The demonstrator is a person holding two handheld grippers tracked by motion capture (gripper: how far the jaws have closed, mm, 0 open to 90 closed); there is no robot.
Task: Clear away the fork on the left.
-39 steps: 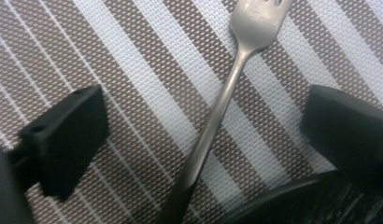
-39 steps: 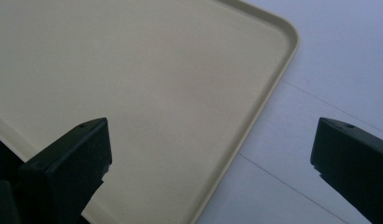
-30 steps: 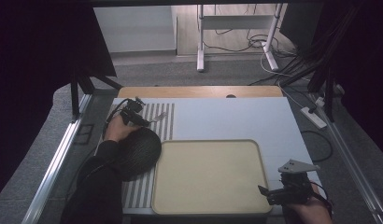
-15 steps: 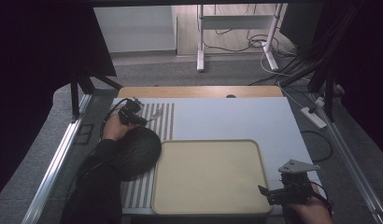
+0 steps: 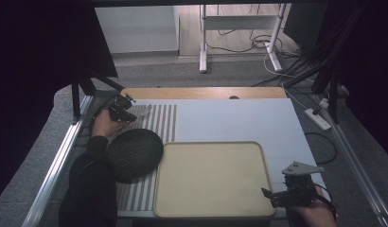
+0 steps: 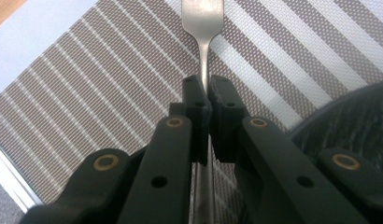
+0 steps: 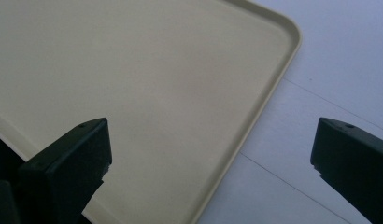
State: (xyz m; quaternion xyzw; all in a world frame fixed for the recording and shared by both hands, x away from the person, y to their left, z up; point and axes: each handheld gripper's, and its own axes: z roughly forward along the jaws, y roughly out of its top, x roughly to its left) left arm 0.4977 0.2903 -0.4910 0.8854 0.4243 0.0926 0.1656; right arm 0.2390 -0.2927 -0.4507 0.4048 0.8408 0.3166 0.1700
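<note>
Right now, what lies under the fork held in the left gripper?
Under the fork, clamped in the left gripper, lies the striped placemat. The dark round plate sits on the mat to one side. The handle's lower end is hidden behind the jaws.

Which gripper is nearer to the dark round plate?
Left. The left gripper, shut on a fork, is just beyond the dark round plate; the right gripper is across the tray.

The left gripper (image 5: 127, 109) is clamped on a fork (image 5: 141, 113) above the striped placemat (image 5: 159, 123), with the dark round plate (image 5: 134, 154) just below it. Well to its right, the right gripper (image 5: 272, 196) hovers wide apart at the beige tray's (image 5: 211, 177) near right corner.
</note>
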